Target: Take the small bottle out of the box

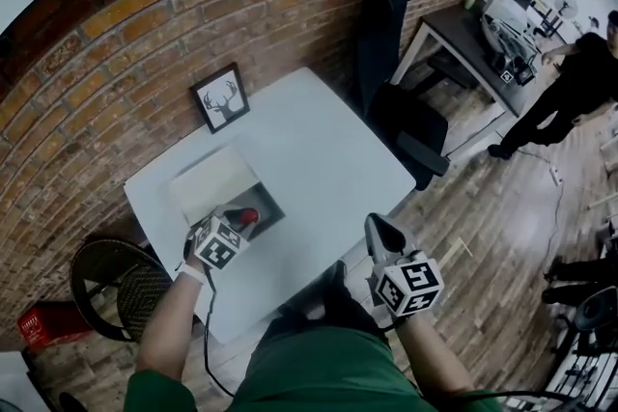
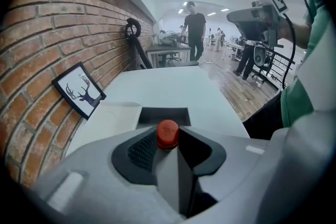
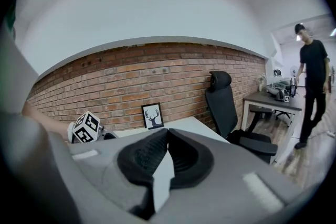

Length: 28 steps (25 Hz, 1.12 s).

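Note:
The small bottle [image 1: 249,215] has a red cap [image 2: 168,134] and a pale body. My left gripper [image 1: 243,221] is shut on it just below the cap and holds it above the front edge of the box [image 1: 268,204]. The dark, shallow box [image 2: 163,115] lies on the white table [image 1: 319,150], with its white lid [image 1: 214,180] folded open to the left. Off the table's near right edge, my right gripper [image 1: 379,229] is raised with its jaws together and nothing between them [image 3: 167,136]. The bottle's lower part is hidden by the jaws.
A framed deer picture [image 1: 220,97] leans on the brick wall at the table's far edge. A black office chair [image 1: 396,63] stands at the far right. A wicker chair [image 1: 121,285] sits at the near left. People stand by desks further back.

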Motion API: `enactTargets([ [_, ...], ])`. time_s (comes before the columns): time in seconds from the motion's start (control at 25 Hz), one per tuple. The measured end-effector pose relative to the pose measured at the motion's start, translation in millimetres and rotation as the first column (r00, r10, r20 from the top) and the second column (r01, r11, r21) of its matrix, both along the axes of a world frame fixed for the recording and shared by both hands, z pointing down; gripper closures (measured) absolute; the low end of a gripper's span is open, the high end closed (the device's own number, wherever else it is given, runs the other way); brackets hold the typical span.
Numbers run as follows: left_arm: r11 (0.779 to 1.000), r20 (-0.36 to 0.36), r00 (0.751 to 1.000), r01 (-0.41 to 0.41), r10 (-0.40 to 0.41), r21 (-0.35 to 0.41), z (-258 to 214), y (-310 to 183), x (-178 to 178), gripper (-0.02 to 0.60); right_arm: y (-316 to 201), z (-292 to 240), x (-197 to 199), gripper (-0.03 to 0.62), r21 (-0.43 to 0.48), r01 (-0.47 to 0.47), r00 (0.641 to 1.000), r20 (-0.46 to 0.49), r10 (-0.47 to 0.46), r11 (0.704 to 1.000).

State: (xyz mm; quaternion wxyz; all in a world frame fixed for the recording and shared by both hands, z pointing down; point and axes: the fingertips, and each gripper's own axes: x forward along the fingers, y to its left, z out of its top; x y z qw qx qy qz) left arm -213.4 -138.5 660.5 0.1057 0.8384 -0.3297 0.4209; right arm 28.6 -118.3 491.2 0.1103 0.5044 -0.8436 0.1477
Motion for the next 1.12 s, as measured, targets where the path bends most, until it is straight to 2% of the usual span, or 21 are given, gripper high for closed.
enactTargets([
  [0.4,1.000,-0.002,1.000,0.001,-0.001,0.010,-53,3,8,0.446,-44,-7,0,0.591,0.014,0.053,0.996,0.072,-0.054,0.999],
  [0.68,0.998,-0.012,0.998,0.058,-0.059,-0.017,-89,-5,20,0.446,-77,-2,9,0.591,-0.006,0.075,0.990,0.118,-0.074,0.997],
  [1.12,1.000,-0.053,0.998,0.021,-0.022,-0.021,-115,-48,76,0.446,-127,6,32,0.591,-0.027,0.102,0.985,0.142,-0.097,0.994],
])
